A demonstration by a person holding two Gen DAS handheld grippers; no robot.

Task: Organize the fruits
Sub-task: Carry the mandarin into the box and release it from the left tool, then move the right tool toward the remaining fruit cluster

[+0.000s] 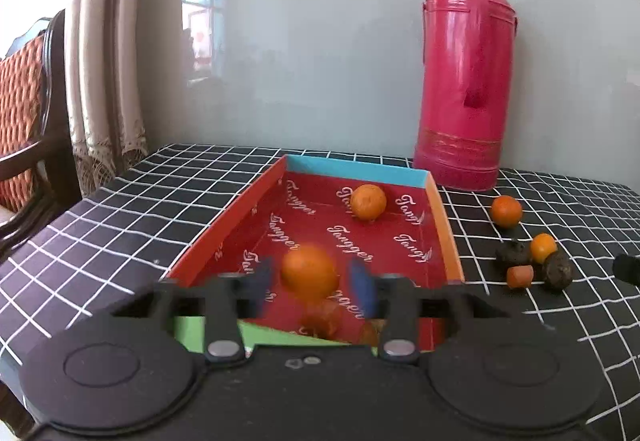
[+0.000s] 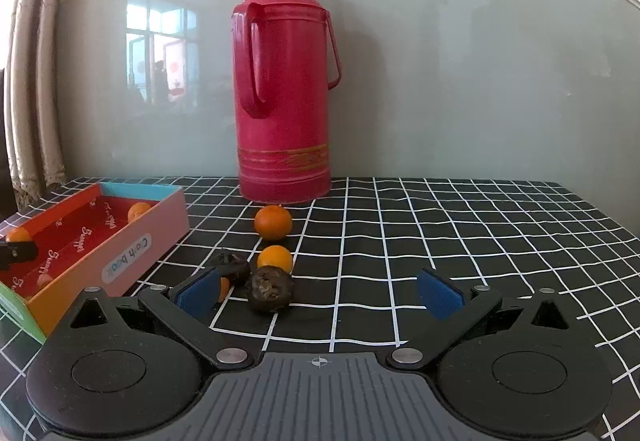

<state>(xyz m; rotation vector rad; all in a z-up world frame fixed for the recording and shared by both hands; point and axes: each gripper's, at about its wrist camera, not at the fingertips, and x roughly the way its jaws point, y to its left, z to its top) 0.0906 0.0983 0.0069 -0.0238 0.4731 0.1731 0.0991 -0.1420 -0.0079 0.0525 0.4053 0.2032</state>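
My left gripper (image 1: 312,283) is open above the near end of the red box (image 1: 224,237). A blurred orange (image 1: 309,272) sits between its blue pads with gaps on both sides, over the box. Another orange (image 1: 368,202) lies at the box's far end. My right gripper (image 2: 320,291) is open and empty, low over the cloth. Just ahead of it lie two oranges (image 2: 273,222) (image 2: 275,258), two dark wrinkled fruits (image 2: 270,288) (image 2: 232,268) and a small orange piece (image 2: 224,288) partly behind the left pad.
A tall red thermos (image 2: 285,89) stands at the back by the wall. The box (image 2: 132,253) is left of the loose fruit. The table has a black checked cloth (image 2: 440,241). A chair (image 1: 28,113) and curtain (image 1: 104,61) are to the left.
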